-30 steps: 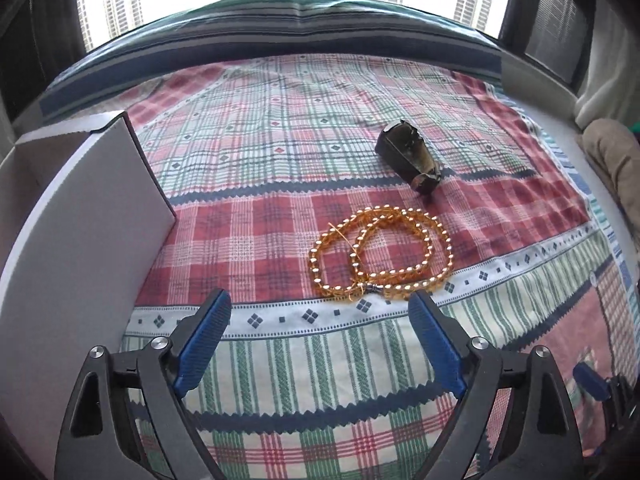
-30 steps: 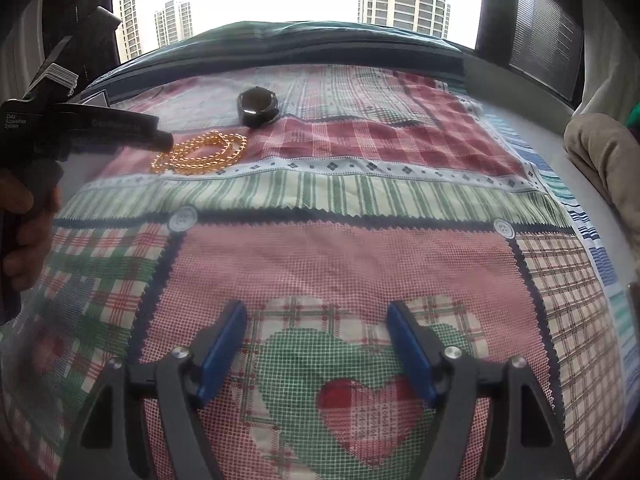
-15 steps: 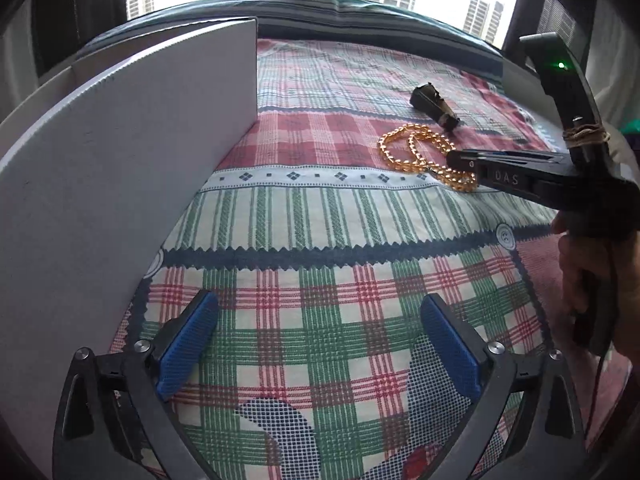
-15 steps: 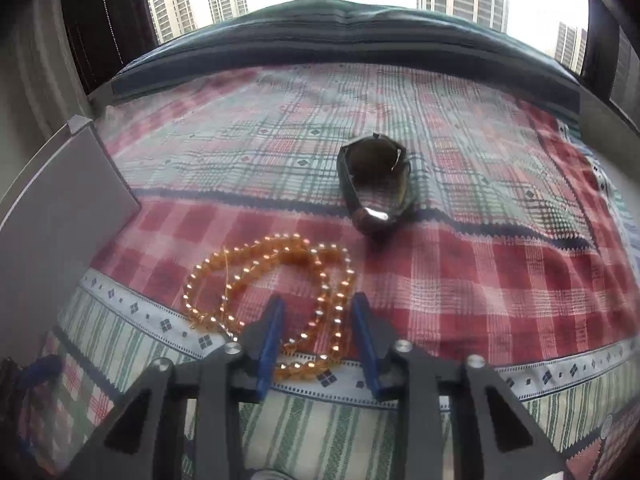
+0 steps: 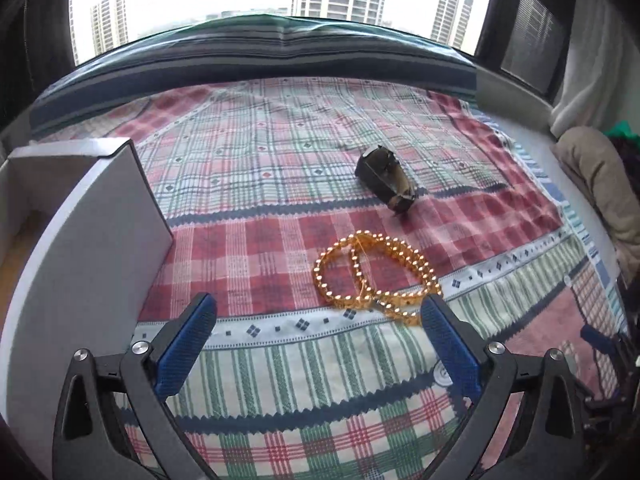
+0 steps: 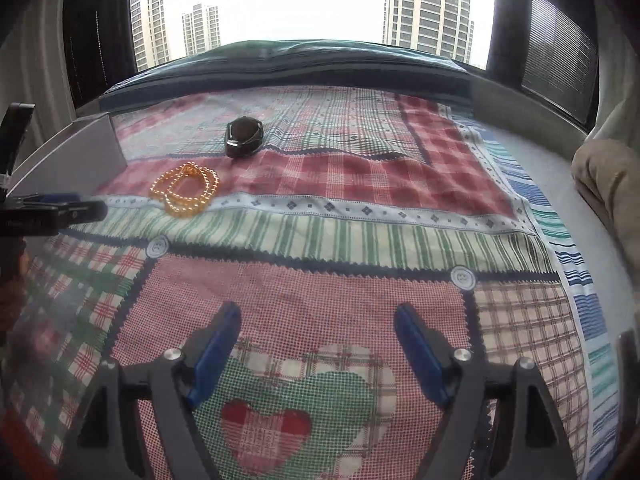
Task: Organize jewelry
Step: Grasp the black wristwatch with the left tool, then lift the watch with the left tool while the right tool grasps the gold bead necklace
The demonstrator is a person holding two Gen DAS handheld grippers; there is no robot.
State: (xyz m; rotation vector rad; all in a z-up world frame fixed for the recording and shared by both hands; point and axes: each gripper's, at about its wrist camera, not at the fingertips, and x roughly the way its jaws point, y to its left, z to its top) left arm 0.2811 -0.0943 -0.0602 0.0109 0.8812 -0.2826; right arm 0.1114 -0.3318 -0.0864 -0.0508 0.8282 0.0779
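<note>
A gold bead necklace (image 5: 376, 276) lies coiled on the plaid cloth, just ahead of my left gripper (image 5: 316, 316), which is open and empty. The necklace also shows in the right wrist view (image 6: 186, 190) at the far left. A dark bracelet (image 5: 386, 184) lies beyond the necklace; it shows in the right wrist view (image 6: 243, 142) too. A white open box (image 5: 80, 216) stands at the left. My right gripper (image 6: 318, 324) is open and empty, well back from the jewelry, over a heart patch. The left gripper (image 6: 76, 210) appears at the left edge of the right wrist view.
The patchwork cloth (image 6: 360, 184) covers a bed by a window. A beige cushion (image 5: 596, 176) lies at the right edge. Dark striped bedding (image 5: 280, 48) runs along the far side.
My right gripper has pulled back from the necklace and opened wider, empty. My left gripper has moved back close to the necklace, the box now at its left.
</note>
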